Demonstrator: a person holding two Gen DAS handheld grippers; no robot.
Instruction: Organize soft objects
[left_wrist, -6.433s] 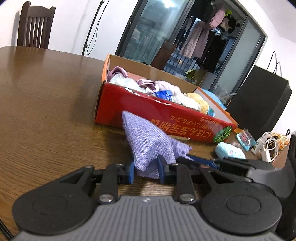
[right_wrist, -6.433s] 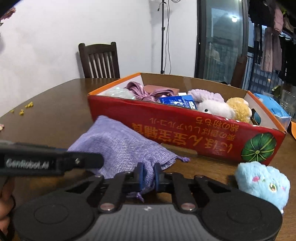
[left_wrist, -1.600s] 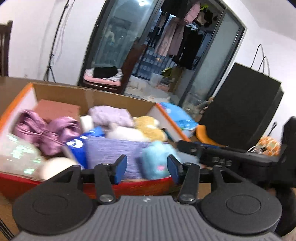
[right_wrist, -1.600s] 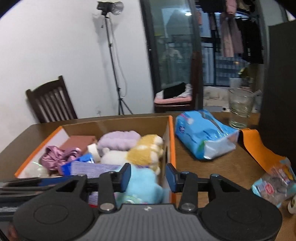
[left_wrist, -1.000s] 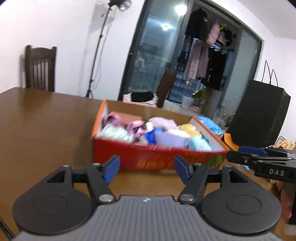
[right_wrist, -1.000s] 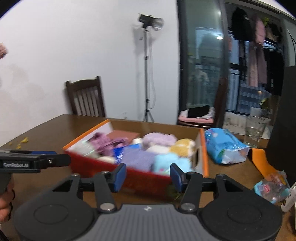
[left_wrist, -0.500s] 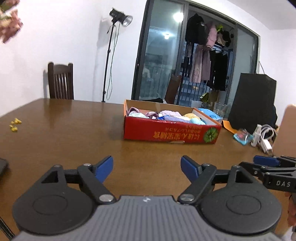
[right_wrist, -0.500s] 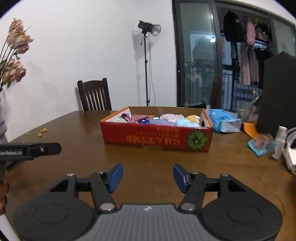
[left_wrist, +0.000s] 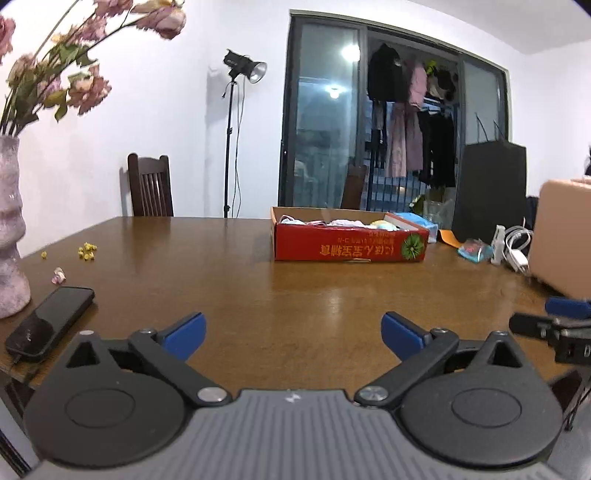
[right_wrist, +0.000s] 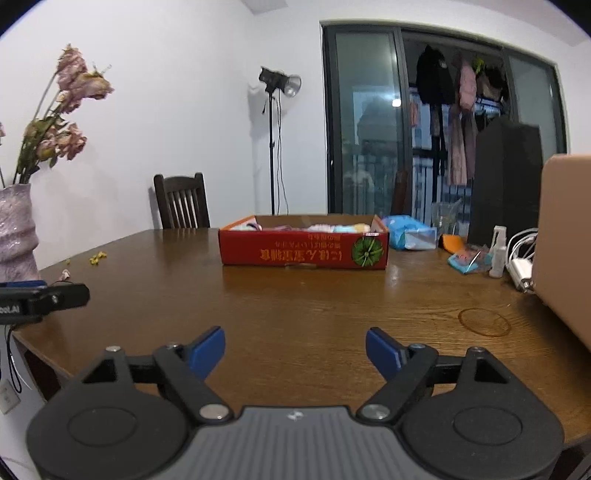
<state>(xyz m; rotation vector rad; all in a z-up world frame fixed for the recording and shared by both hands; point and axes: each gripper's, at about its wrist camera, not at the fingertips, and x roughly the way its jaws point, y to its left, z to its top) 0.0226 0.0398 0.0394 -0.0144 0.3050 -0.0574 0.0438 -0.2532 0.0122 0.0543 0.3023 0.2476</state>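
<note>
Pretty sure I'm basically done here. The red cardboard box (left_wrist: 349, 243) sits out in the middle of the wooden table (left_wrist: 295, 295) and its top is packed with soft stuff: I can make out pale fabric, something light blue and a yellowish fluffy lump poking above the rim (right_wrist: 310, 228). Can't tell the individual items apart from this far back, too small. On the bare wood between me and the box I see no plush or pouch left lying around. The things off to the right side (a blue plastic pack (right_wrist: 408, 228), a small blue packet (right_wrist: 467, 263), a white spray bottle (right_wrist: 498, 254), chargers and cables) don't look like soft toys to me, so my guess is nothing's left to sort, unless something sits outside both views.

Both my grippers are empty. The left gripper (left_wrist: 293, 332) has its blue pads (left_wrist: 184, 330) spread as far apart as they go, having just been swinging wider, nothing between them but tabletop. The right gripper (right_wrist: 295, 350) has been spreading too, a bit less wide, also with only wood in the gap.

The box is well apart from both sets of jaws, straight ahead and far up the table. In the left view it's a little right of centre, in the right view nearly dead centre. Each gripper peeks into the other's view at the edge.
</note>
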